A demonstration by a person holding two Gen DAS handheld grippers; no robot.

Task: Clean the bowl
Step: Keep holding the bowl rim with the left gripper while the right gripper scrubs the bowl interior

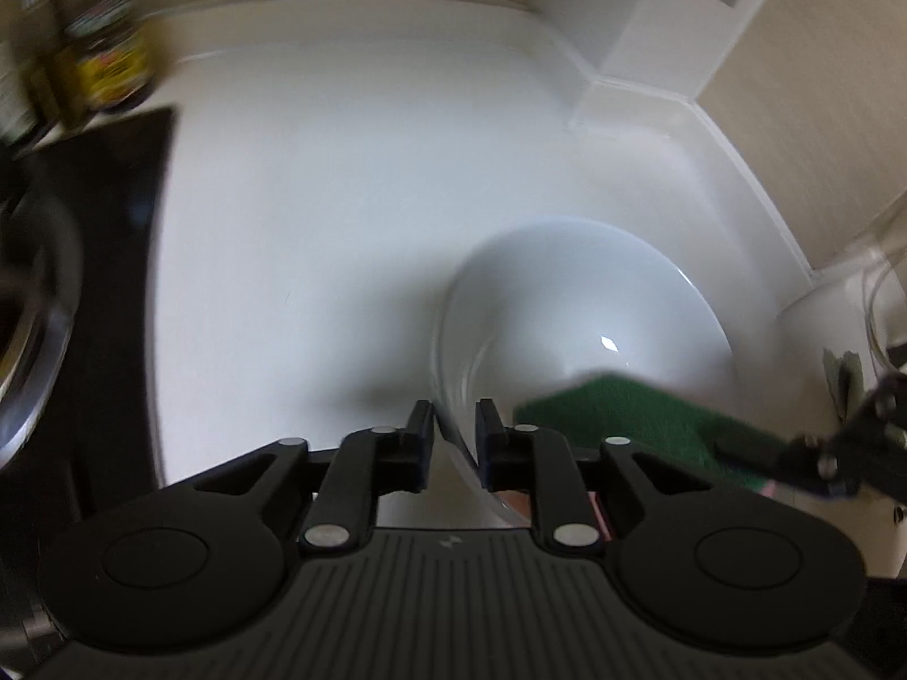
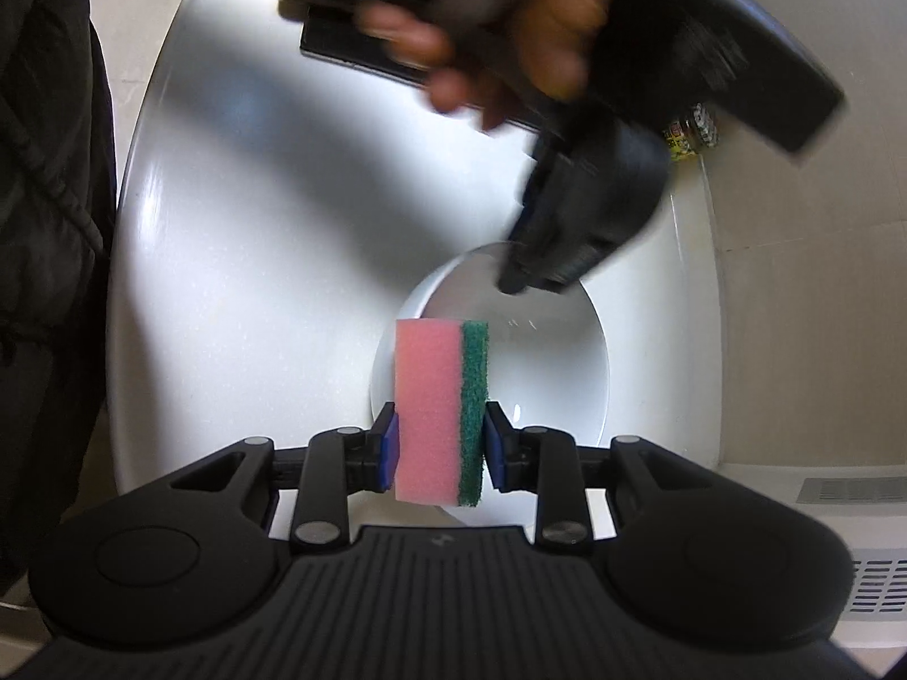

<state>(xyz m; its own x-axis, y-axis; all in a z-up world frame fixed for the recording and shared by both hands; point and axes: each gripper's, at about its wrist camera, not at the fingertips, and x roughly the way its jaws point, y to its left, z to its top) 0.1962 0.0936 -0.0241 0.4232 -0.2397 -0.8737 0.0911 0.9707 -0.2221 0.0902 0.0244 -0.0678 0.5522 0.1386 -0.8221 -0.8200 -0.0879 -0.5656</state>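
Observation:
A white bowl (image 1: 578, 317) rests on the white counter (image 1: 340, 198). My left gripper (image 1: 455, 430) is shut on the bowl's near rim, one finger inside and one outside. My right gripper (image 2: 439, 442) is shut on a pink sponge with a green scouring side (image 2: 442, 413) and holds it upright over the bowl (image 2: 544, 374). In the left wrist view the sponge's green side (image 1: 623, 419) reaches into the bowl from the right. In the right wrist view the left gripper (image 2: 567, 238) and the hand holding it sit at the bowl's far rim, blurred.
A black cooktop (image 1: 113, 260) with a metal pot (image 1: 28, 351) lies to the left. Jars with yellow labels (image 1: 107, 56) stand at the back left corner. The counter ends at a beige wall (image 1: 805, 113). A person's dark jacket (image 2: 45, 198) is at left.

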